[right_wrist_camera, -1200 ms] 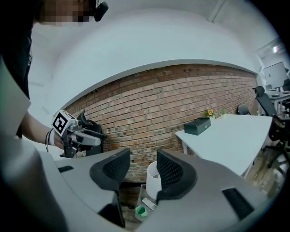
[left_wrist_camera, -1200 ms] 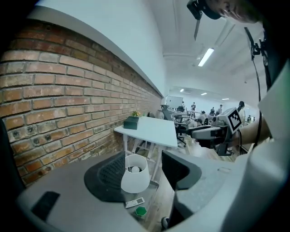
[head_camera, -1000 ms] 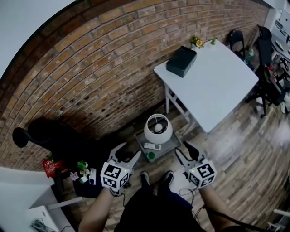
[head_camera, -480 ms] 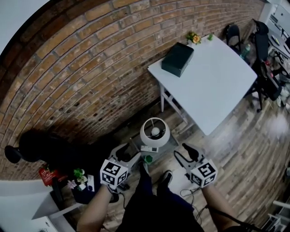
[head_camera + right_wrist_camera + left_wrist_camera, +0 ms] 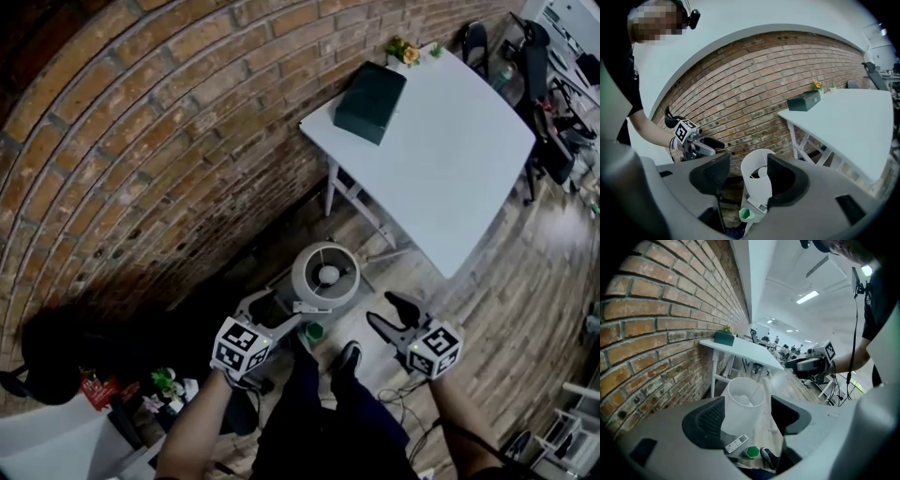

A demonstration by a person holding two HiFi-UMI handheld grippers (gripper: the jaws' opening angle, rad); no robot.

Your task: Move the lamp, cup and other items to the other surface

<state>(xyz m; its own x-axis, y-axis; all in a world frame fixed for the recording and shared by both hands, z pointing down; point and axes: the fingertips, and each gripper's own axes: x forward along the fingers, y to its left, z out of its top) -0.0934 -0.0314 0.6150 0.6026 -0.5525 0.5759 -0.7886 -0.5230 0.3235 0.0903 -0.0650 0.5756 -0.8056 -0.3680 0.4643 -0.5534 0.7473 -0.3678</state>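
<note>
**Tongs open either side of the lamp**

Legs and a dark shoe (image 5: 349, 356) fill the bottom centre of the head view. Just above them, the left tongs (image 5: 274, 314) and right tongs (image 5: 392, 314) point up the frame. Both pairs of jaws have just been opening and now stand apart with nothing gripped. In each gripper view the white lamp (image 5: 325, 275) shows through the gap, beyond the pads and not touched by them.

A small green cup (image 5: 313, 331) sits nearest the person, with a white remote (image 5: 312, 307) just above it at the lamp's foot. All three rest on a low grey stand (image 5: 337, 309) in the centre of the frame, beside the brick wall (image 5: 169, 141).

Farther off, at upper right, is a white surface (image 5: 450, 141). It carries a dark box (image 5: 370, 91) near the wall and a small pot of flowers (image 5: 403, 50) at its far corner.
</note>
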